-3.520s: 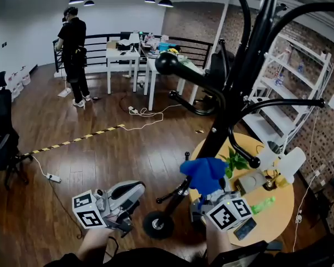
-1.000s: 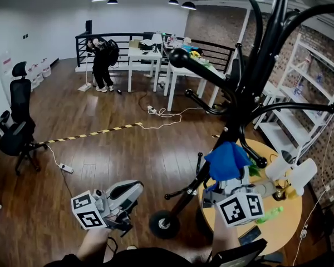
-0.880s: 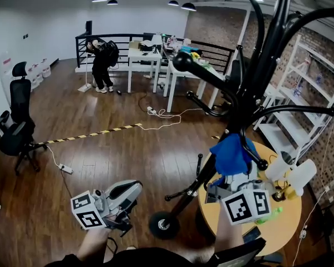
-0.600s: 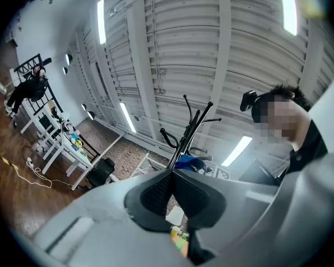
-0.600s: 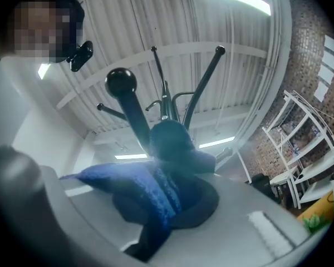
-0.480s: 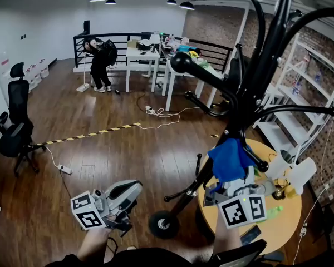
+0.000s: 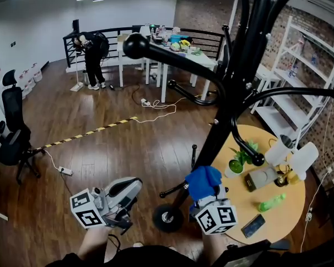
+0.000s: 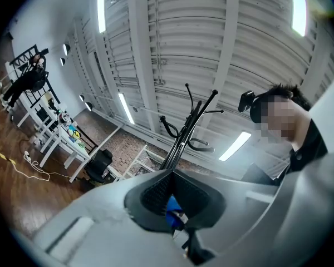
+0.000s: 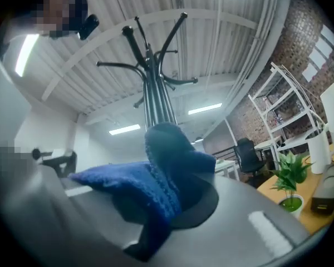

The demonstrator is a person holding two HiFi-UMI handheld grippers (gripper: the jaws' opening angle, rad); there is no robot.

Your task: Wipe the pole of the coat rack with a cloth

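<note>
A: Status of the right tongs (image 7: 205, 194)?

B: Clamped on the blue cloth (image 7: 203, 180). The right gripper view shows it bunched over both jaws.

A: Where is the cloth?

B: Low on the pole (image 7: 222, 128) of the coat rack (image 7: 168, 218), just above the base, at 5 o'clock in the head view. It looks pressed to the pole, but the contact itself is hidden. The round tabletop (image 7: 281, 222) lies off at its 3 o'clock.

A: Left tongs (image 7: 134, 186)?

B: At 7 o'clock, well apart from the rack. The jaws are drawn together with nothing between them, so they look idle.

A: Which step?

B: My reading is mid-wipe, at the bottom end of a stroke.

A: Next move?

B: Probably slide the cloth up the pole toward 1 o'clock. That calls for a firm clamp and steady pressure against the pole. It should stop short of the hook arms (image 7: 178, 59), where the cloth could snag.
</note>
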